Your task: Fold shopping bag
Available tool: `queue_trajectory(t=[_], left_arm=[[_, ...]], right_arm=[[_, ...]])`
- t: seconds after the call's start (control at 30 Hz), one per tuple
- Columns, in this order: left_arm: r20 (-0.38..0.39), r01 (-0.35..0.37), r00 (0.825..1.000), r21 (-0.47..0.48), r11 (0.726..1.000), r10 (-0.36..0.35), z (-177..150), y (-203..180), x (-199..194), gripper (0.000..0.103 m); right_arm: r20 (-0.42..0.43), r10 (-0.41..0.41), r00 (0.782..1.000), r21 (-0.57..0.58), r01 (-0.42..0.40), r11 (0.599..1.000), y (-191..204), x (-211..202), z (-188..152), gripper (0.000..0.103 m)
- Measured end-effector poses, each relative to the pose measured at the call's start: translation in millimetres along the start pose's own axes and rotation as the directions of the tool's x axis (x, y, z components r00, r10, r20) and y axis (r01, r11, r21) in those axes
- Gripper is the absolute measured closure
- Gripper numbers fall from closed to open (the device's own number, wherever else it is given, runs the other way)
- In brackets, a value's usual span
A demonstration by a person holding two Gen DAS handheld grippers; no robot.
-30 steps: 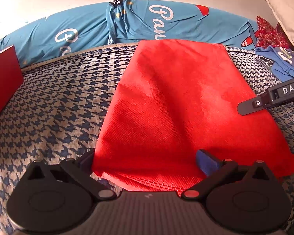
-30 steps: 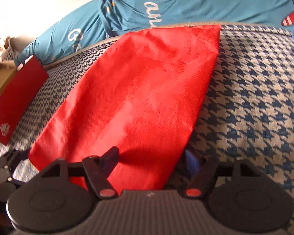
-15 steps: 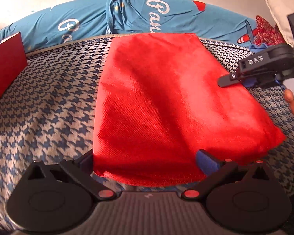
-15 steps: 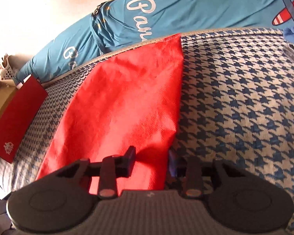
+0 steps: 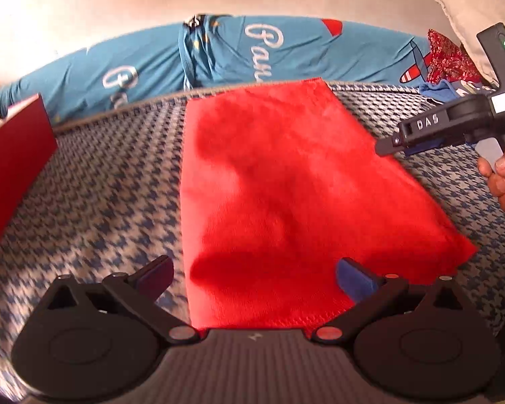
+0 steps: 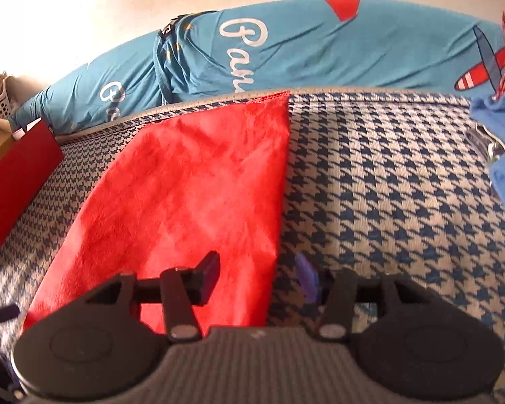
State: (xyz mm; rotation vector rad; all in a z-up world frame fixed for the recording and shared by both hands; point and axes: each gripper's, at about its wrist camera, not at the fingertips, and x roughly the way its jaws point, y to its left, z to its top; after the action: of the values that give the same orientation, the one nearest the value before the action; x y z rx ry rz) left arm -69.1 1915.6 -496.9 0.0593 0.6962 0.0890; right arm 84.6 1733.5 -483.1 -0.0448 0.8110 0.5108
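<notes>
on the blue-and-white houndstooth bedspread [image 5: 94,202] lies a flat red fabric shopping bag [image 5: 279,185]; left gripper [image 5: 254,277] spread, right gripper [image 6: 257,274] just reopened, both pinching nothing.

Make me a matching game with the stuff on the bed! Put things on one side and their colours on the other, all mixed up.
Things:
1. shopping bag
2. long pillow with writing
3. bed cover
4. cushion in the far corner

Colours:
A. blue and white checks
B. plain red
C. pale cream
D. teal blue

Pairs: 1-B, 2-D, 3-A, 4-C
</notes>
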Motion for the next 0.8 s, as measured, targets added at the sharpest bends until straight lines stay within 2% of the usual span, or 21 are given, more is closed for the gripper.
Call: queue_trajectory(t=[0.13,0.23,0.33,0.4,0.47,0.53,0.67,0.8], left_arm=[[-0.021,0.028,0.999,0.009,1.000,-0.028,-1.4,-1.7,-0.3,0.000],[0.012,0.034,0.999,0.037,0.999,-0.034,-4.6,-5.8,-8.3,0.000],[0.035,0.079,0.996,0.148,0.986,-0.085,1.3,-12.7,-9.0,0.000],[0.036,0.129,0.989,0.227,0.965,-0.141,8.9,-16.4,-2.7,0.000],[0.033,0.174,0.981,0.291,0.941,-0.192,16.8,-19.5,5.2,0.000],[0.014,0.211,0.973,0.329,0.920,-0.228,24.2,-24.0,16.7,0.000],[-0.061,0.311,0.949,0.335,0.889,-0.309,38.7,-16.4,48.9,0.000],[-0.082,0.365,0.930,0.303,0.880,-0.357,39.7,-3.7,72.7,0.000]], right_arm=[[0.021,0.042,0.999,-0.069,-0.040,0.997,15.2,0.0,0.9,0.055],[0.019,0.095,0.995,-0.103,-0.092,0.990,27.8,0.4,0.4,0.055],[-0.013,0.091,0.996,-0.127,-0.092,0.988,36.8,6.7,-0.3,0.055],[-0.042,0.093,0.995,-0.118,-0.098,0.988,38.4,12.5,0.5,0.054],[-0.062,0.100,0.993,-0.103,-0.106,0.989,37.0,16.6,1.0,0.043],[-0.075,0.093,0.993,-0.107,-0.101,0.989,36.7,18.9,0.2,0.042],[-0.103,0.095,0.990,-0.107,-0.106,0.989,35.7,24.3,-0.9,0.042],[-0.127,0.081,0.989,-0.121,-0.096,0.988,36.4,30.9,-2.7,0.039]])
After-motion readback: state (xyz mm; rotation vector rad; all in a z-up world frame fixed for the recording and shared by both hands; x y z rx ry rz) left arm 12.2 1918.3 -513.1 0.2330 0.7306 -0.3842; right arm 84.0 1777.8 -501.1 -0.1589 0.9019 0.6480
